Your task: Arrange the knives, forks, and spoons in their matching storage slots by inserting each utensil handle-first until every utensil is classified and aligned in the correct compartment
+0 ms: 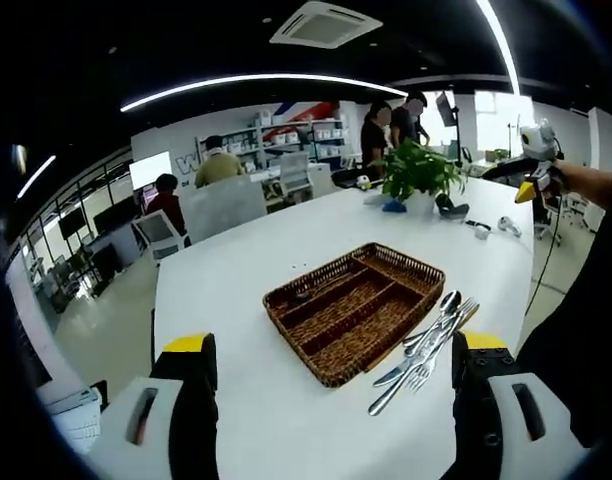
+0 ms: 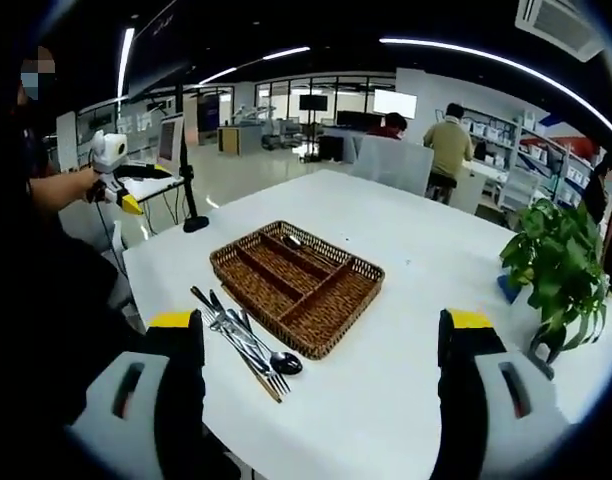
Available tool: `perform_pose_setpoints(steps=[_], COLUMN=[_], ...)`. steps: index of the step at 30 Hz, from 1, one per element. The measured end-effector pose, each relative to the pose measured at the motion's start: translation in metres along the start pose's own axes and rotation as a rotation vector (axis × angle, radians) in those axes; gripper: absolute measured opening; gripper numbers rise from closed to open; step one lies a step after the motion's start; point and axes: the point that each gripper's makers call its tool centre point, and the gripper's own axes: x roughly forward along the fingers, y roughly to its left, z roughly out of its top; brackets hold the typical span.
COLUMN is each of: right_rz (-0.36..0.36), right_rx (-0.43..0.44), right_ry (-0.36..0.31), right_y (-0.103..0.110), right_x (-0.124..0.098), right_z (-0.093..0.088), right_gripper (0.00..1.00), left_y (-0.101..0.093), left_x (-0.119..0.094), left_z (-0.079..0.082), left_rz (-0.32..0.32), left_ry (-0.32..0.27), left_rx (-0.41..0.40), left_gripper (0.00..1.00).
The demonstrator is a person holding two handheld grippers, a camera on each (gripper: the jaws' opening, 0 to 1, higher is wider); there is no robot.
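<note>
A large white table (image 1: 286, 250) was seen in both views, set in an open office. A woven wicker tray (image 1: 354, 308) divided into long compartments was placed near the middle of the table, with one short compartment across an end, where a small dark item could be made out but not identified. The long compartments appeared unfilled. A loose pile of utensils (image 1: 426, 350), with a spoon, a fork and knives mixed together, was laid on the table just beside the tray's long edge, touching one another. A potted green plant (image 1: 418, 170) was stood farther along the table, well apart from the tray.

The left gripper (image 1: 331, 400) was held above the near table edge with its jaws spread wide and nothing between them. The right gripper (image 2: 321, 375) was likewise held with its jaws set wide apart and nothing gripped, the tray (image 2: 296, 285) and utensils (image 2: 248, 342) lying ahead of it.
</note>
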Motion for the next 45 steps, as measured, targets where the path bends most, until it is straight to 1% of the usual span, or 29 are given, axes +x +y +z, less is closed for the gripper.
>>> perform_pose_setpoints(steps=[2,4,5,8,11,14,17,23,25,29,31,36,38,40,45], right_rz=[0.002,0.005,0.005,0.005,0.016,0.033,0.052,0.085,0.095,0.112,0.134,0.183,0.225,0.229,0.257], right_rx=[-0.013,-0.023,-0.023,-0.025,-0.03,-0.067,-0.085,-0.139,-0.159,-0.189,-0.217,-0.275,-0.347,-0.345,-0.358], right_ry=[0.005,0.028,0.035,0.032,0.039,0.041,0.044,0.083,0.078,0.092,0.118,0.138,0.124,0.132,0.142], right_y=[0.0,-0.002,-0.003,-0.004,-0.002,0.0,0.001,0.001,0.002,0.003,0.005,0.016,0.025,0.027,0.031], right_x=[0.0,0.002,0.003,0.005,0.011,0.017,0.02,0.031,0.034,0.039,0.044,0.057,0.062,0.064,0.074], right_z=[0.0,-0.003,-0.003,0.001,0.002,0.004,0.008,0.01,0.014,0.019,0.019,0.019,0.022,0.022,0.02], right_gripper=[1.0,1.0,1.0,1.0,1.0,0.99,0.97,0.96,0.96,0.95,0.92,0.89,0.86,0.85,0.82], left_y=[0.003,0.006,0.007,0.006,0.007,0.007,0.008,0.014,0.016,0.014,0.012,0.006,0.002,-0.001,-0.005], left_x=[0.001,0.003,0.002,0.001,0.002,0.003,0.004,0.004,0.004,0.005,0.006,0.005,0.003,0.001,-0.001], left_z=[0.0,-0.001,-0.002,-0.002,-0.006,-0.007,-0.009,-0.01,-0.011,-0.01,-0.011,-0.014,-0.013,-0.009,-0.006], left_rz=[-0.002,-0.005,0.003,0.003,0.001,0.0,-0.003,-0.007,-0.007,-0.012,-0.016,-0.034,-0.035,-0.041,-0.043], left_ry=[-0.003,-0.006,-0.002,-0.004,0.006,0.006,0.01,0.013,0.015,0.014,0.016,0.024,0.024,0.008,0.0], left_rx=[0.005,-0.003,-0.003,0.002,0.003,0.002,0.002,0.001,0.001,-0.002,0.002,0.002,-0.005,-0.012,-0.011], left_gripper=[0.99,0.99,0.99,0.99,0.99,0.99,0.99,0.99,0.99,0.99,0.99,0.99,0.99,0.99,0.99])
